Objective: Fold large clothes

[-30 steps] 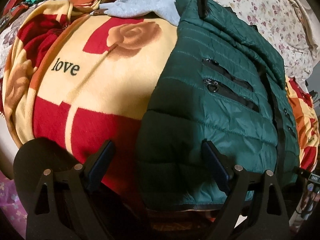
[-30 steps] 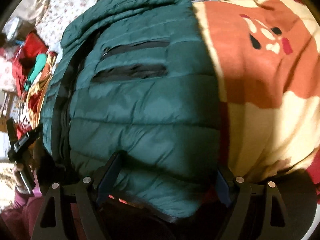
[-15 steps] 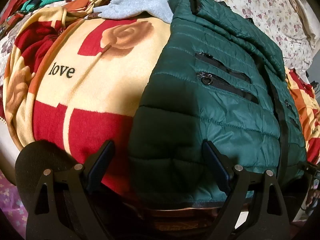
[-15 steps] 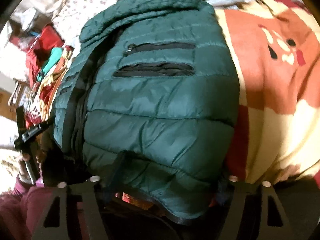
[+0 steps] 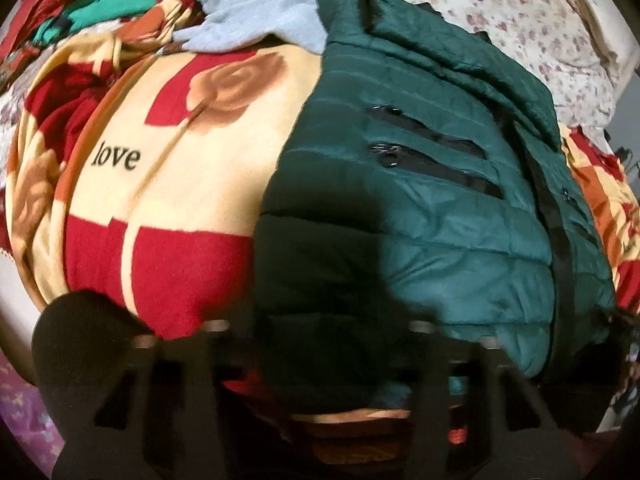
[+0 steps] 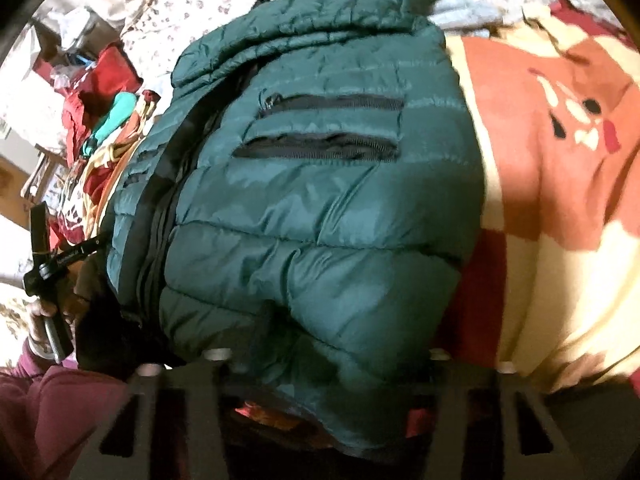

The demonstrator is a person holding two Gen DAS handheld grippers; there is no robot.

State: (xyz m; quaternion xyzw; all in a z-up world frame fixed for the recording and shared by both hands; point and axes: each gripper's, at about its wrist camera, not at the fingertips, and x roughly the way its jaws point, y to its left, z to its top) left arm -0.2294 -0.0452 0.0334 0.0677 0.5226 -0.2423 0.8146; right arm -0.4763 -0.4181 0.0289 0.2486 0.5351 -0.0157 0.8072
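Note:
A dark green quilted jacket lies on a red and cream blanket, collar away from me, two zip pockets showing. In the left wrist view my left gripper is at the jacket's near hem, its jaws closing with the dark corner of the hem bunched between them. In the right wrist view the jacket bulges up between the jaws of my right gripper, which are also closing on the hem. The pads of both grippers are hidden in the fabric. The left gripper shows at the jacket's other corner, held by a hand.
A light blue garment lies beyond the blanket beside the collar. A floral sheet covers the far side. Red and green clothes are heaped at the left. A maroon sleeve fills the lower left corner.
Both pairs of jaws have narrowed from wide apart onto the jacket's near hem. The hem has bunched and puffed up between them. Neither hand has shifted much.

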